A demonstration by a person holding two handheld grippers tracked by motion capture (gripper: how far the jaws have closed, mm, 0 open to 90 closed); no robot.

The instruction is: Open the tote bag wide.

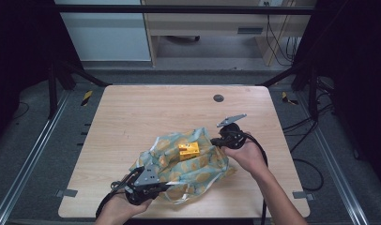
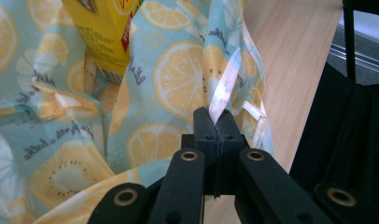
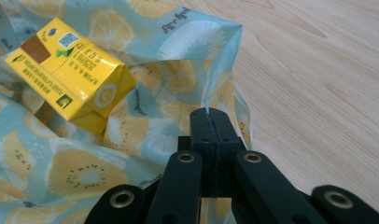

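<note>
looks like bagging or unbagging a yellow carton [image 1: 188, 150] with a lemon-print bag [image 1: 179, 176], lying crumpled at lower centre of the wooden table [image 1: 132, 112] in the high view. carton resting on the print fabric near the bag's middle, seen upper left in both gripper views; in or merely on the bag, cannot tell.

to do it well: pull the two held edges apart gently and evenly, keeping the mouth wide. lift a little so the carton settles toward the deep part rather than sliding out over the rim. avoid tugging hard, since thin fabric could slip from the tips or tip the carton over.

left gripper [image 2: 217, 123], at lower left of the high view: jaws pressed together, pinching a white strip along the bag's edge, which rises from between the tips.

right gripper [image 3: 210, 122], right of centre in the high view: jaws likewise closed tight, clamping the bag's thin rim at its right-hand corner, bare table just beyond.
</note>
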